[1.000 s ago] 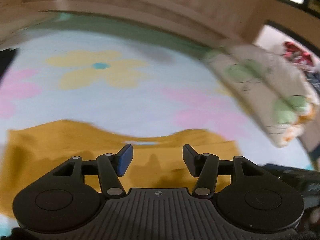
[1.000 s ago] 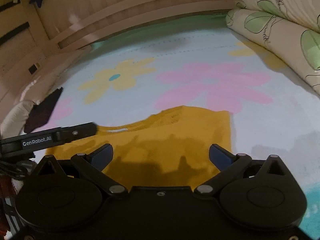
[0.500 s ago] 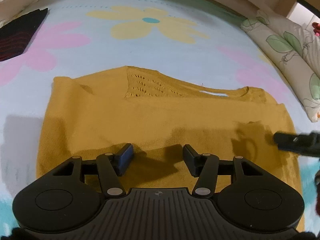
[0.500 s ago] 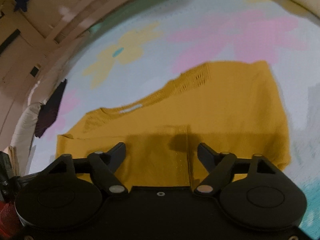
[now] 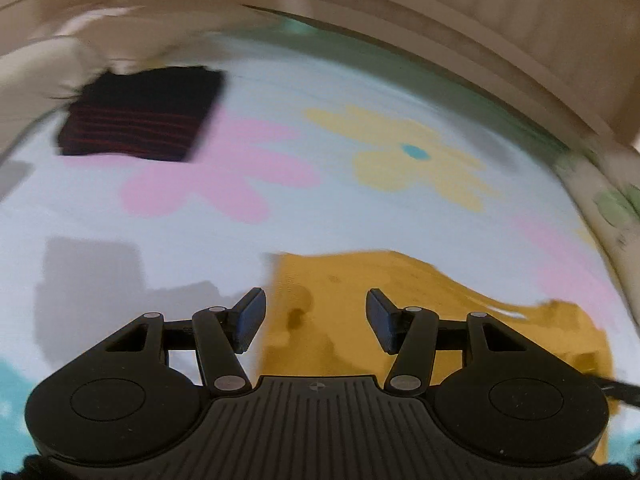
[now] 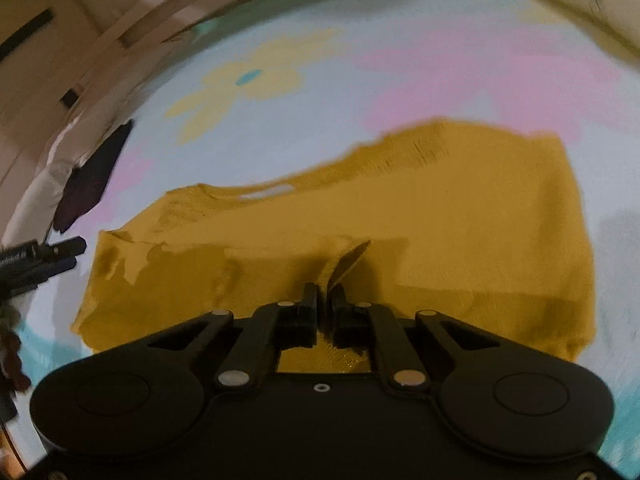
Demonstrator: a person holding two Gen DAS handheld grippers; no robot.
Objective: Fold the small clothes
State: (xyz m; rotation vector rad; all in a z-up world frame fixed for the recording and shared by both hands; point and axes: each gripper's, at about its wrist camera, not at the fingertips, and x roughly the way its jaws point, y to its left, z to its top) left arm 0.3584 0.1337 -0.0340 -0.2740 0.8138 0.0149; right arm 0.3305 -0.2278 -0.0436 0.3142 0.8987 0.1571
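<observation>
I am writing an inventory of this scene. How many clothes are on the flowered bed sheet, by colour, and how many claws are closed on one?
Mustard-yellow top: 1
Dark folded garment with red stripes: 1
Claws closed on cloth: 1, the right claw, pinching the yellow top; the left claw is open
Total clothes: 2

Dim warm light, motion blur throughout, fisheye bending edges, soft grey shadows.
</observation>
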